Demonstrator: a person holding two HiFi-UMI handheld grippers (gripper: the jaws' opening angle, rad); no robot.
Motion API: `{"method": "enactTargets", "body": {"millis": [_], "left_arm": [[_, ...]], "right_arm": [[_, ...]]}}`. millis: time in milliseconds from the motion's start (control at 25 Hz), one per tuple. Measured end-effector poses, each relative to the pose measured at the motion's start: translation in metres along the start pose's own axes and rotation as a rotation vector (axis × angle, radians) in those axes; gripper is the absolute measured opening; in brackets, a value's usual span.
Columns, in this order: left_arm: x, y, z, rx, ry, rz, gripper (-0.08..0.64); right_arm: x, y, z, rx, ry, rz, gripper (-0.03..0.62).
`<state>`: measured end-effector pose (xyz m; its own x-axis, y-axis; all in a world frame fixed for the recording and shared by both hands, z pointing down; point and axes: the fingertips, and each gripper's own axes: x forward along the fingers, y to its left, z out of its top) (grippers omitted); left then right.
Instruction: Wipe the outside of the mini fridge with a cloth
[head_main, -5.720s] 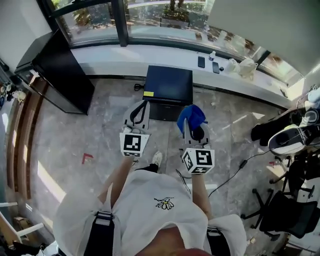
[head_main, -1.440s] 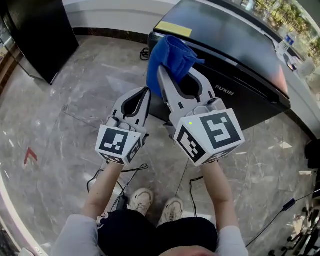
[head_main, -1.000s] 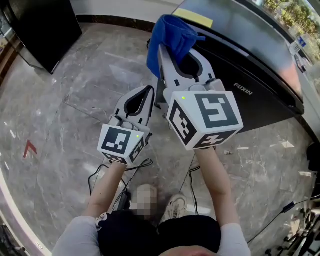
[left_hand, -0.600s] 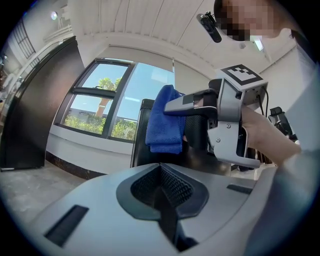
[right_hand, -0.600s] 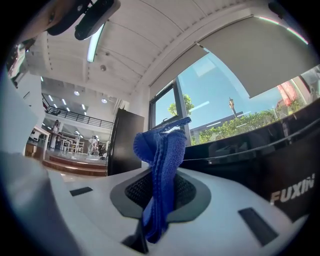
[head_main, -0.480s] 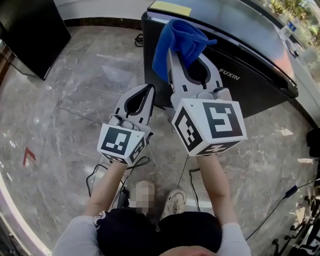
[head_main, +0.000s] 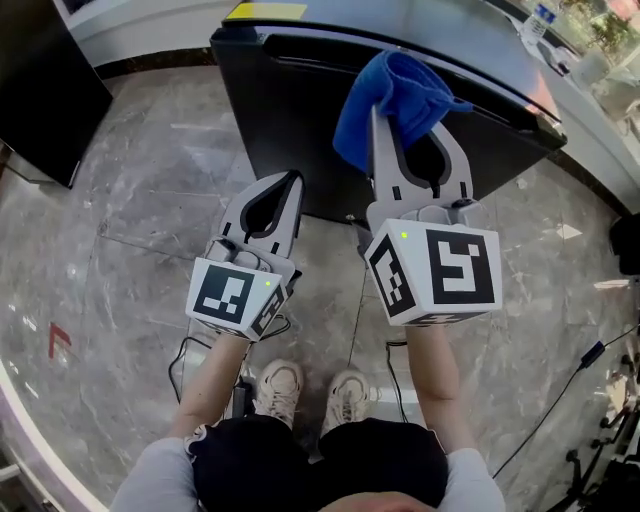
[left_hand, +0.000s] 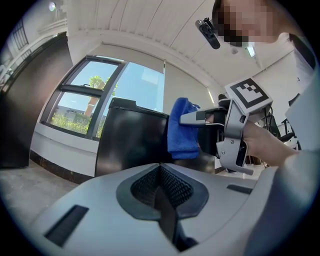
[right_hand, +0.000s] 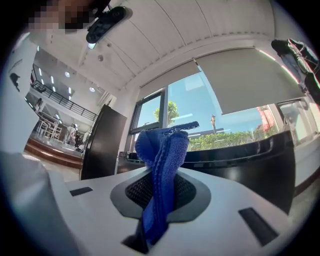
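The black mini fridge (head_main: 330, 110) stands on the floor ahead, its front face towards me; it also shows as the mini fridge (left_hand: 127, 142) and the mini fridge (right_hand: 250, 160). A blue cloth (head_main: 395, 105) bunches up out of my right gripper (head_main: 375, 120), whose jaws are shut on it, in front of the fridge's upper front edge. The cloth (right_hand: 160, 175) rises between the jaws, and the cloth (left_hand: 182, 127) hangs from the right gripper (left_hand: 187, 118). My left gripper (head_main: 290, 182) is shut and empty, lower, before the fridge's front; the left gripper (left_hand: 161, 167) shows closed jaws.
Grey marble floor (head_main: 130, 230) spreads around. A tall black cabinet (head_main: 40, 90) stands at the left. Behind the fridge runs a white window ledge (head_main: 580, 70) carrying small items. A cable (head_main: 560, 385) trails on the floor at right. My shoes (head_main: 310, 395) are below.
The view has closed in on the fridge, which now sits centred and nearer. Both grippers have moved forward and right; the cloth is now over the fridge's front top edge.
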<state>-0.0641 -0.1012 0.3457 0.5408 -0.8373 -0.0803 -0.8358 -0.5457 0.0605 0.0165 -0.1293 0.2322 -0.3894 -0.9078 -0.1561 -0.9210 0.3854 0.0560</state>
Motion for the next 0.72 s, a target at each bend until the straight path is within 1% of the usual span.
{"method": "enactTargets", "body": {"millis": [160, 440, 560, 720], "left_arm": [[0.008, -0.015, 0.0, -0.004, -0.001, -0.028, 0.005], [0.012, -0.029, -0.004, -0.009, 0.007, -0.043, 0.005], [0.014, -0.032, -0.007, -0.012, 0.012, -0.046, 0.005], [0.016, -0.034, -0.009, -0.014, 0.015, -0.05, 0.005]], "right_arm": [[-0.022, -0.038, 0.002, -0.009, -0.004, -0.076, 0.075], [-0.063, -0.113, 0.004, 0.023, 0.007, -0.257, 0.075], [-0.074, -0.134, 0.005, 0.015, 0.009, -0.305, 0.075], [-0.084, -0.154, 0.005, 0.024, 0.012, -0.34, 0.075]]}}
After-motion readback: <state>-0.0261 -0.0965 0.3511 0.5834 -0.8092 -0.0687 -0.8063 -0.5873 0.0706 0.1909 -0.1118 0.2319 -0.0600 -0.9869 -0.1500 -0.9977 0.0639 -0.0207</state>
